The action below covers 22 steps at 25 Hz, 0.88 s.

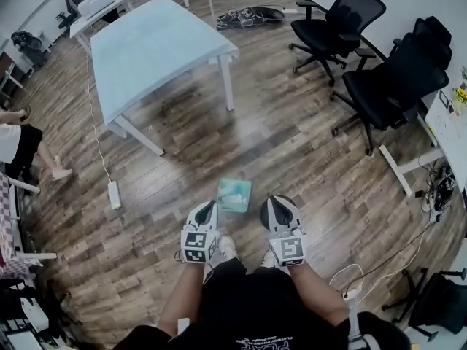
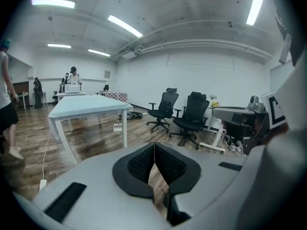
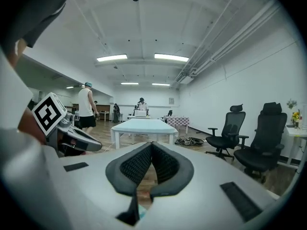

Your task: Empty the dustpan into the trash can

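Dustpan [image 1: 235, 194], teal, probably light stiff plastic, lies on the floor [image 1: 306, 166] just beyond the left gripper [image 1: 205, 210] and right gripper [image 1: 280, 204], fingers clenched empty; best lifted level by its handle.

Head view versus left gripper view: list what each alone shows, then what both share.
Head view only: a teal flat object lying on the wood floor close in front of the person. Left gripper view only: ceiling light strips, and the left hand-held gripper seen along its jaws, which are closed together with nothing between them. Both: the light-blue table, the black office chairs and that floor.
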### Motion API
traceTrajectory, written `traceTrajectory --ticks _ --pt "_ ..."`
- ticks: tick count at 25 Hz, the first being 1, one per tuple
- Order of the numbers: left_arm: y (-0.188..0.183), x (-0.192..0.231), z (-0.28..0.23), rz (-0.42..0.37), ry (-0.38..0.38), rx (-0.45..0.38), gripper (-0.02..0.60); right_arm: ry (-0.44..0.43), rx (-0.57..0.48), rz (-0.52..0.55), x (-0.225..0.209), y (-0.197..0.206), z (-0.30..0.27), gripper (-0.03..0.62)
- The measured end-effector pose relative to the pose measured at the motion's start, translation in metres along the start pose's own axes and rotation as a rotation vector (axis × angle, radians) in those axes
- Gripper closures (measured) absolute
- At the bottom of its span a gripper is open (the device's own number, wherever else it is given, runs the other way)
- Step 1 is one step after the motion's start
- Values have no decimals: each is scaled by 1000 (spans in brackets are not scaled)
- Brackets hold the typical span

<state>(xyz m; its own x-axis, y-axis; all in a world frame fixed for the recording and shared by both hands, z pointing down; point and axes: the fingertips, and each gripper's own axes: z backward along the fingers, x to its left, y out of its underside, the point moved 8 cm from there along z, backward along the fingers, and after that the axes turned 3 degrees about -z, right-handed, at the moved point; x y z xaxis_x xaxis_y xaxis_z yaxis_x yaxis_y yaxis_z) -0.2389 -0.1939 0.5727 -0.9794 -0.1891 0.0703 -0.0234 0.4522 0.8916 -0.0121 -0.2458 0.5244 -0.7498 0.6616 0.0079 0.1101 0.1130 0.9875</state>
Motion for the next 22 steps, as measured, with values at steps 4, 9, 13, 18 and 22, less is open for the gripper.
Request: traceTrajectory --ticks 4,9,13,18,22 --pt "17 4 -19 -54 9 54 558 -4 -1 28 3 8 -13 571" --pt "41 7 -40 -80 31 111 558 17 62 31 6 25 -22 571" --pt "58 15 -57 -54 12 159 557 18 93 29 4 40 -29 571" --pt "71 18 -74 -18 -1 189 557 21 110 31 1 57 -29 571" --pt "89 22 -89 15 -8 286 439 25 133 20 0 71 -34 571"
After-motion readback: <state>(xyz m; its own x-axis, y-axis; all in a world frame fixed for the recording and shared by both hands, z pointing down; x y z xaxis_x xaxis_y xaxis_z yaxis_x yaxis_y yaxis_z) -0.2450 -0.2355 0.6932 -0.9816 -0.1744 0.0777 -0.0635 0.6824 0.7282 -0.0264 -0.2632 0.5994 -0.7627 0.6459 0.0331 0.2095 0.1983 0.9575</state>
